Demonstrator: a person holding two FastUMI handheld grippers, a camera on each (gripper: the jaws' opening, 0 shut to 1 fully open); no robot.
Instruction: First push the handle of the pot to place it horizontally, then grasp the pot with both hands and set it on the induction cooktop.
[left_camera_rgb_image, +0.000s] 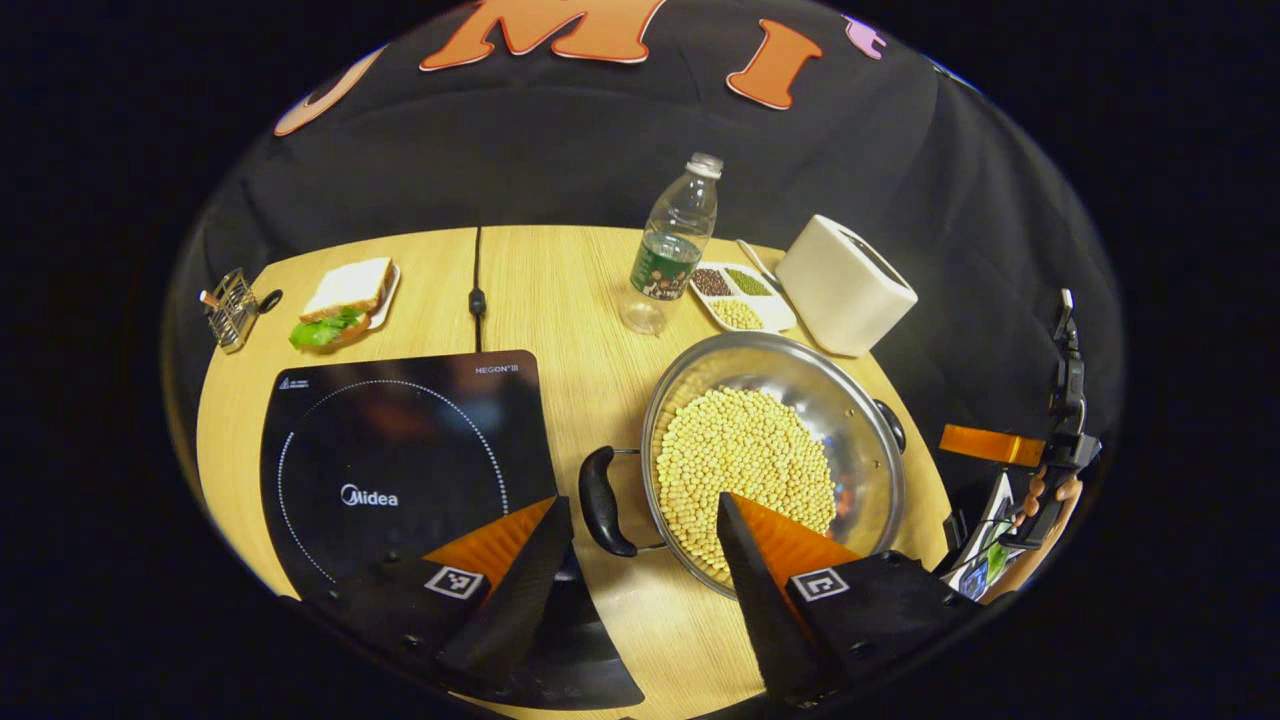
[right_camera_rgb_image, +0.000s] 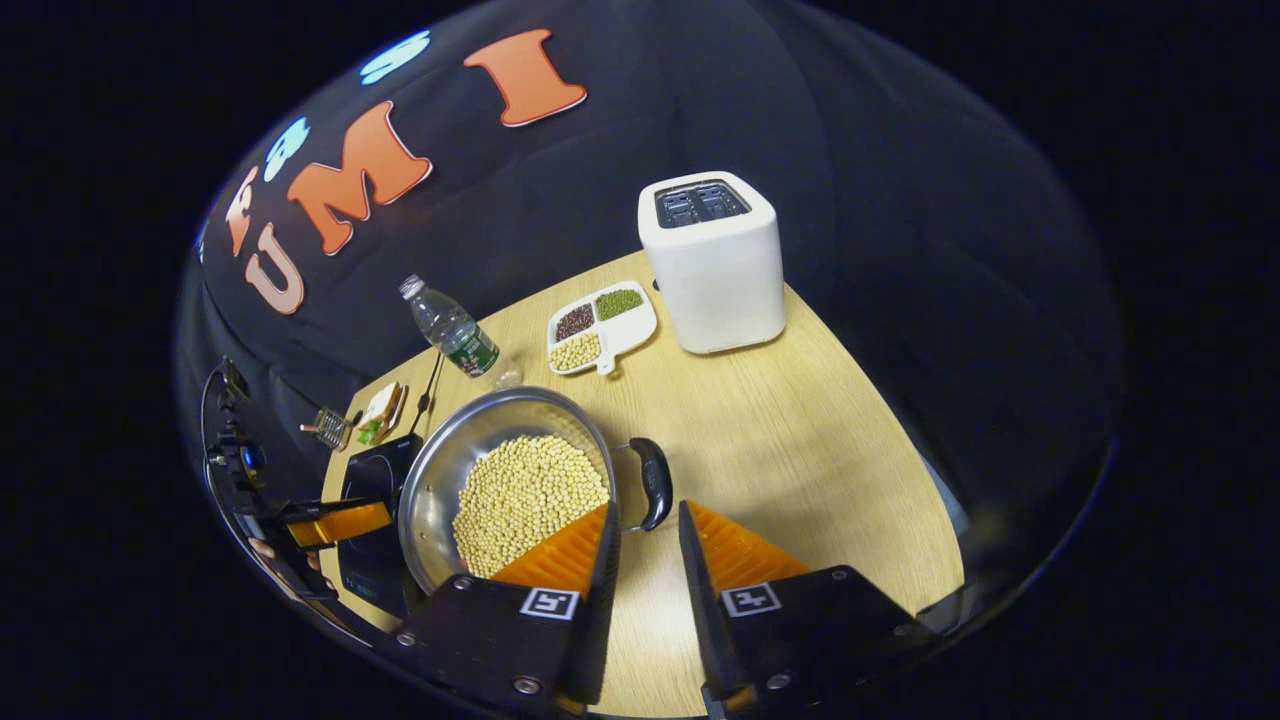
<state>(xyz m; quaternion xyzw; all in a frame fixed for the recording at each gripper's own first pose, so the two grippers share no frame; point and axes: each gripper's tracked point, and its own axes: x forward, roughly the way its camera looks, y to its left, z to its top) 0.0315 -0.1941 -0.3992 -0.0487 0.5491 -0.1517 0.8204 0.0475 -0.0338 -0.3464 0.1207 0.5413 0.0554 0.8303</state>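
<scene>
A steel pot (left_camera_rgb_image: 850, 410) holding yellow beans stands on the wooden table just right of the black induction cooktop (left_camera_rgb_image: 400, 450). Its black side handles point left (left_camera_rgb_image: 605, 500) and right (left_camera_rgb_image: 890, 425). My left gripper (left_camera_rgb_image: 640, 503) is open, its fingertips either side of the left handle, low over the table. In the right gripper view the pot (right_camera_rgb_image: 450, 460) has its near handle (right_camera_rgb_image: 655, 480) just ahead of my right gripper (right_camera_rgb_image: 646, 512), open with a narrow gap. A hand holds the right gripper (left_camera_rgb_image: 1040, 460) beyond the pot's far side; the left gripper (right_camera_rgb_image: 330, 522) shows over the cooktop (right_camera_rgb_image: 375, 480).
A water bottle (left_camera_rgb_image: 675, 245), a divided dish of beans (left_camera_rgb_image: 740, 295) and a white toaster (left_camera_rgb_image: 845, 285) stand behind the pot. A sandwich on a plate (left_camera_rgb_image: 345, 295) and a small wire rack (left_camera_rgb_image: 232, 308) sit at the far left. A cable (left_camera_rgb_image: 477, 290) runs back from the cooktop.
</scene>
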